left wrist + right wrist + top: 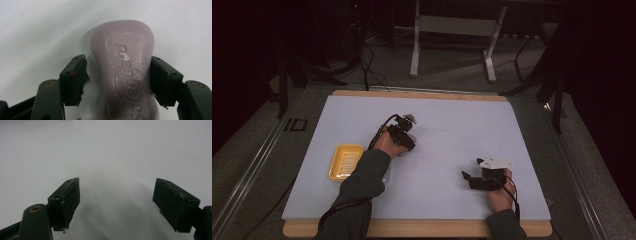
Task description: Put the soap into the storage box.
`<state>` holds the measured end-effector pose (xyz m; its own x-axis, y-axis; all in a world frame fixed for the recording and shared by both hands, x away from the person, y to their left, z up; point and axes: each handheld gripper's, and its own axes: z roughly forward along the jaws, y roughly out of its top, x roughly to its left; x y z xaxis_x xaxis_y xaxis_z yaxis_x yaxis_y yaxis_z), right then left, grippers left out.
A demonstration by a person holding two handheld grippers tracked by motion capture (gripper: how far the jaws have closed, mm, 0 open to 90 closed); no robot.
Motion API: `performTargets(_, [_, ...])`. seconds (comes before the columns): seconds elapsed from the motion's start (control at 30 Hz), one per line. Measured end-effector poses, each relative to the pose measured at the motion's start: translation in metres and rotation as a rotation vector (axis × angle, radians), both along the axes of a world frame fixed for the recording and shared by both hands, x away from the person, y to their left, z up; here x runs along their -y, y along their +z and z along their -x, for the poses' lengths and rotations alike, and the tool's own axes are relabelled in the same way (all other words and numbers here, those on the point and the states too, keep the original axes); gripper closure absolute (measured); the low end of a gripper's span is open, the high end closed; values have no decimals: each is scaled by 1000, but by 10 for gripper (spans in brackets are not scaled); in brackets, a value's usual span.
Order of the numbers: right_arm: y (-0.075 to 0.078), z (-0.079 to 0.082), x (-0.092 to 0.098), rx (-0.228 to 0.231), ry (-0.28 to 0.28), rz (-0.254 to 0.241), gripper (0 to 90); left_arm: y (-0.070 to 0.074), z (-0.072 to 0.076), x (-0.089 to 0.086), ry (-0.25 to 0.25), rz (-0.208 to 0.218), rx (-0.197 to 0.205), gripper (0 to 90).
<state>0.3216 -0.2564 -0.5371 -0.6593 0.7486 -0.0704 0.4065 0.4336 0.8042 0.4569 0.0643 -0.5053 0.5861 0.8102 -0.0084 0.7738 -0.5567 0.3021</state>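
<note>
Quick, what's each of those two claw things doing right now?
Left gripper: jaws around the soap bar, one touching, the other with a gap; not gripped.
Right gripper: jaws open, holding nothing.

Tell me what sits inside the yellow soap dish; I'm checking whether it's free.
The yellow ridged plastic soap dish shows bare ridges, nothing inside. Its near right corner is covered by the person's dark sleeve.

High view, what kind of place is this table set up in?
Probably a lab or recording workspace: a table under a pale sheet, bare table legs on a carpeted floor behind, cables trailing, dark surroundings.
</note>
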Motion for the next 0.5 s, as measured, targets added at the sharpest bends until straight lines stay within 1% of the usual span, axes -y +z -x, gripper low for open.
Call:
performTargets(0.13, [0,0,0,-1,1,0,215,1,-1,1,-5,-8,-8,371])
performTargets(0.2, [0,0,0,-2,0,0,215,2,0,1,-20,-10,-6,411])
performTargets(0.27, [0,0,0,-3,0,0,215,3,1,2,-27,-11,-11,462])
performTargets(0.3, [0,0,-1,-3,1,2,215,3,1,2,-29,-15,-13,473])
performTargets(0.4, [0,0,-1,-1,1,3,215,3,1,2,-30,-15,-15,480])
performTargets(0.43, [0,0,-1,-2,1,2,215,4,1,4,-47,-28,-18,487])
performTargets(0.5, [0,0,0,-3,1,2,215,4,1,5,-58,-36,-16,489])
